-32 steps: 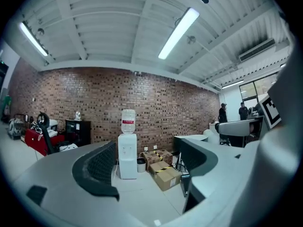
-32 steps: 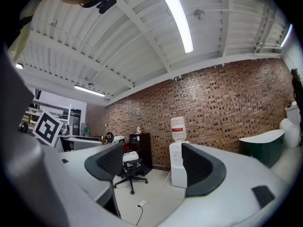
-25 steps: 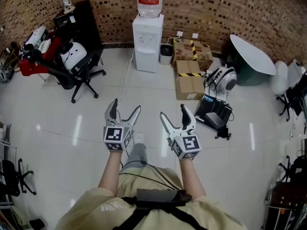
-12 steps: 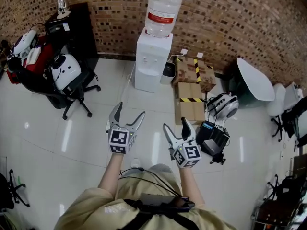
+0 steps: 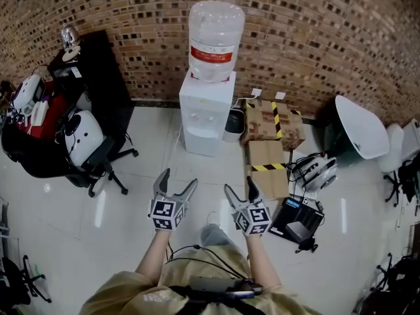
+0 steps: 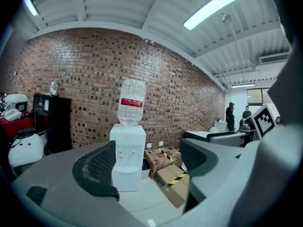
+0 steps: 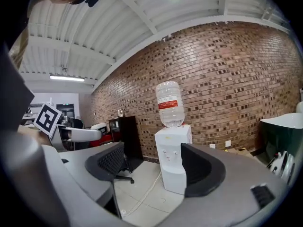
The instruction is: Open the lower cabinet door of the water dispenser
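Against the red-brown brick wall (image 5: 315,38) stands the white box-shaped water dispenser (image 5: 205,110), a clear plastic bottle with a red label (image 5: 214,38) upended on top. Its lower cabinet door (image 5: 200,142) faces out over the glossy white tiled floor (image 5: 131,202) and looks flush and shut. The person holds both grippers out side by side, well short of the dispenser with bare floor between. The left gripper (image 5: 177,179) has its jaws spread wide with nothing in them, and so does the right gripper (image 5: 239,184). Both jaws point towards the dispenser, which shows in the gap of each pair, untouched. Brown cardboard boxes with yellow-and-black tape (image 5: 269,146) lie just to the dispenser's right, and a black office chair (image 5: 98,166) stands away to its left.
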`<state>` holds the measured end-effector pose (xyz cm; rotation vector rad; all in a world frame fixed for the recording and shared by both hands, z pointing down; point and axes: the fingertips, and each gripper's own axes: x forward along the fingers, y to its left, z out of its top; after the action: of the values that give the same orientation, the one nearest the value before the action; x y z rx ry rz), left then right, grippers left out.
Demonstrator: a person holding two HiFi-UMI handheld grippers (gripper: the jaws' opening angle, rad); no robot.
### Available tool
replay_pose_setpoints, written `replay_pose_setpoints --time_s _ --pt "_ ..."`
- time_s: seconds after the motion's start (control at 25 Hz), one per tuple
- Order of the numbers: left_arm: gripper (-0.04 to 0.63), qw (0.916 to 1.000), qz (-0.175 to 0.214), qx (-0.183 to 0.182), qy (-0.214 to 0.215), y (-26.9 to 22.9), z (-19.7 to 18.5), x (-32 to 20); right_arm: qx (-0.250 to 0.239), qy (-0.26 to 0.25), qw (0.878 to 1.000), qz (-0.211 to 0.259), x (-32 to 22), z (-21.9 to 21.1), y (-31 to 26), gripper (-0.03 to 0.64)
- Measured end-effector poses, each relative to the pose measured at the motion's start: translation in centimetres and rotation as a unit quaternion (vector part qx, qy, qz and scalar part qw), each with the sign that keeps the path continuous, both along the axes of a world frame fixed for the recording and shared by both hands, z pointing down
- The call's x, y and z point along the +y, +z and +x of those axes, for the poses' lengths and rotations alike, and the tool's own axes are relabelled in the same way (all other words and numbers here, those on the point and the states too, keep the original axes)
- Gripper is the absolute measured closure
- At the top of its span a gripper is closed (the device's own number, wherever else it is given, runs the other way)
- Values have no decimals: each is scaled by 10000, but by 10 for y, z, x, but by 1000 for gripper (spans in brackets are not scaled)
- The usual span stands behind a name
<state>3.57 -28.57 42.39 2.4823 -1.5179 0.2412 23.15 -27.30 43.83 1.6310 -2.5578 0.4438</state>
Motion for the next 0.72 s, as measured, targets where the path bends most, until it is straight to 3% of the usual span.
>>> replay_pose_setpoints --time_s 0.16,0.28,0.48,0.72 --pt "192 9999 1 -76 -130 13 18 -74 146 -285 9991 -266 -80 16 48 233" --pt "193 9997 -116 -112 -190 53 24 -124 117 -343 9972 -656 -139 22 112 233" --pt "193 9985 -409 -314 -163 159 14 -182 374 -562 9925 -1024 -216 15 240 233" --pt "193 9996 -69 -282 74 320 -5 -249 522 -489 9938 -853 -319 7 447 235"
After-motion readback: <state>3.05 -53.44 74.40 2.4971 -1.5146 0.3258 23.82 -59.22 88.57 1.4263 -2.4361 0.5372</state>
